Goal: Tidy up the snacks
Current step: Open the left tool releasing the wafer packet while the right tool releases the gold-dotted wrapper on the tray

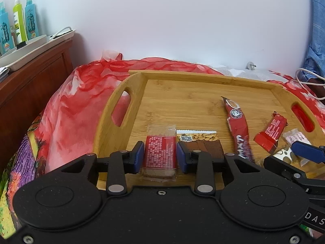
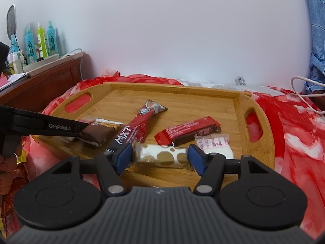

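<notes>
Left wrist view: your left gripper point(image 1: 159, 154) pinches the light, crinkly red-label packet point(image 1: 159, 155) mid-body; your right gripper point(image 2: 160, 158) stands wide around the slippery gold-dotted packet point(image 2: 162, 156).

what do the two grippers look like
Both are matte black linkage grippers with silver pivot pins and blue pads. The left gripper has a smooth black body, with white "GenRobot.AI" lettering on its side. The right gripper has a ribbed grey body.

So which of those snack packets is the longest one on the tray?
The dark red stick packet lying diagonally mid-tray, with a round emblem near its far end. It outstretches the shorter red chocolate bar beside it and the squat packets in front.
</notes>
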Motion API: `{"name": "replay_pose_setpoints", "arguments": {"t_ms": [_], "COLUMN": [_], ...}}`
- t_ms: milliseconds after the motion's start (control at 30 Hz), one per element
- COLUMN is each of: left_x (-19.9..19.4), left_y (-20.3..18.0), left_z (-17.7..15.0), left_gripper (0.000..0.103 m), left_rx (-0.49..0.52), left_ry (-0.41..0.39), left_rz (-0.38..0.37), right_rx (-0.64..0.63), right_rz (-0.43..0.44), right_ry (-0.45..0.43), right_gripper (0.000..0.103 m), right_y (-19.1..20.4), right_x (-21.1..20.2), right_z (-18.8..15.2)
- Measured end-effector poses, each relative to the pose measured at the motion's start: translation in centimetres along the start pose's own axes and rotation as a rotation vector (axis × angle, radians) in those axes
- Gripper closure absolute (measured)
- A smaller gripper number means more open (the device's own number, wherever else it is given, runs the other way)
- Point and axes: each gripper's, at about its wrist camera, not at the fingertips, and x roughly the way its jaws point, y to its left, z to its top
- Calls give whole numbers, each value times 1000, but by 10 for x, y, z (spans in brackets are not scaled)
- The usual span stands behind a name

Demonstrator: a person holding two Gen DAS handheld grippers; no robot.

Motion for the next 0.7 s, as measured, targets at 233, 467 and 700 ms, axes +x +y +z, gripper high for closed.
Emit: {"name": "replay_pose_setpoints", "arguments": {"t_ms": [233, 467, 700], "left_x": [-16, -50, -81], "left_y": [2, 0, -2], "left_z": [1, -7, -24], "left_gripper": [52, 40, 29], "left_rx": [-8, 45, 60], "left_ry": [-10, -58, -81], "left_rz": [-9, -33, -64], "right_rx": [21, 67, 85], "right_rz": [7, 10, 11], "right_ry": [-23, -40, -28], "right_gripper": [18, 14, 13], "right_y": [0, -4, -2], "right_x": [-10, -24, -37], "right_z": [3, 1, -7]}}
